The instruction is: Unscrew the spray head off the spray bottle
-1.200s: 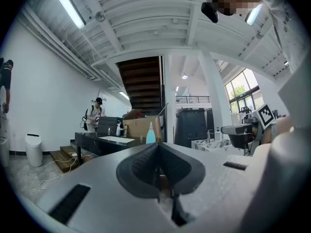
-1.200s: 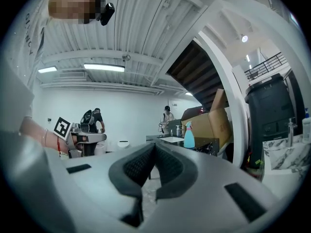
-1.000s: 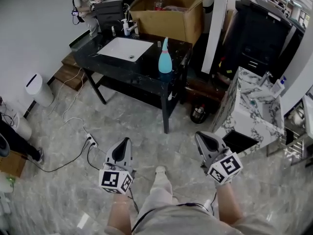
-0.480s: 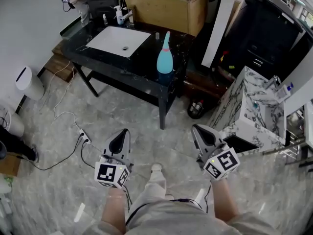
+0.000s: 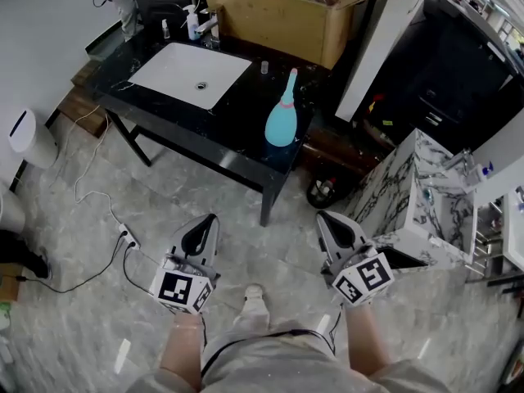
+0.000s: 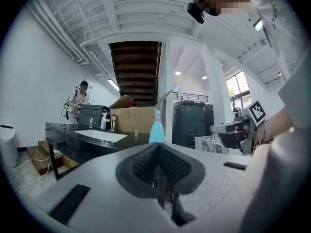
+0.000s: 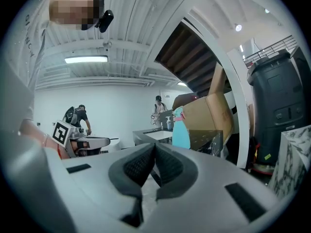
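Observation:
A light-blue spray bottle (image 5: 282, 119) with a pink collar and pale spray head stands upright near the right front corner of a black table (image 5: 237, 152). It also shows in the left gripper view as the spray bottle (image 6: 157, 129) and in the right gripper view as the spray bottle (image 7: 180, 129). My left gripper (image 5: 202, 232) and right gripper (image 5: 333, 228) hang shut and empty over the floor, well short of the table. Both point toward it.
A white basin (image 5: 191, 74) is set in the table, with small bottles (image 5: 193, 23) behind it. A large cardboard box (image 5: 295, 15) stands at the back. A marble-patterned unit (image 5: 409, 195) is at the right, a cable and power strip (image 5: 127, 237) on the floor at left.
The view has advanced toward the table: bottle and table sit nearer and lower in the head view. Both grippers stay shut and have shifted slightly upward in the frame.

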The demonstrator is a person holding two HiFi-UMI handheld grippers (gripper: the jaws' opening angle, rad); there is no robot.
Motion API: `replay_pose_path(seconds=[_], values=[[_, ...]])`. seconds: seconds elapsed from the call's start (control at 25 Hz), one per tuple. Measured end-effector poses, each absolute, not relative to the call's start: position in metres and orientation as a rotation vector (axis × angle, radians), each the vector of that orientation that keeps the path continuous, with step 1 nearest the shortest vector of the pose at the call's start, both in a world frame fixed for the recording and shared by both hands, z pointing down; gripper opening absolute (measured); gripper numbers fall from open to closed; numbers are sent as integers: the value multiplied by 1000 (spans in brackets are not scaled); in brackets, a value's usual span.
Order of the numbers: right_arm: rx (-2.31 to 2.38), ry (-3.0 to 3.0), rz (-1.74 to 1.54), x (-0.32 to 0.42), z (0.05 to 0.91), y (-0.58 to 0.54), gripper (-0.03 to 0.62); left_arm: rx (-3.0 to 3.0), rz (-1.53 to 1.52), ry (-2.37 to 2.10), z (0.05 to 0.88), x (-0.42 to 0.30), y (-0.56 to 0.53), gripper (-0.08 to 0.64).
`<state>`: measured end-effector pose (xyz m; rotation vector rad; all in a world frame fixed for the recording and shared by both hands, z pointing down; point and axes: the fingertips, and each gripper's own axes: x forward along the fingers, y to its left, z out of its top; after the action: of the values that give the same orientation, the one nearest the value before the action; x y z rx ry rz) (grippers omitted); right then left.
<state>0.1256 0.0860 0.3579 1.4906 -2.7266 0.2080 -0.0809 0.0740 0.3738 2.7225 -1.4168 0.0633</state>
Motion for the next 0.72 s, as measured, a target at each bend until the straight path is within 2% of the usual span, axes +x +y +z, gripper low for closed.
replay_pose_path(seconds=[0.28,0.72], values=[[1492,-2722,201,119,358,45,8,2775,59,-1327,378,-56,38,3],[1424,-2817,194,120,338,-39,85,2849,30,-1157,370,4,-30,5]])
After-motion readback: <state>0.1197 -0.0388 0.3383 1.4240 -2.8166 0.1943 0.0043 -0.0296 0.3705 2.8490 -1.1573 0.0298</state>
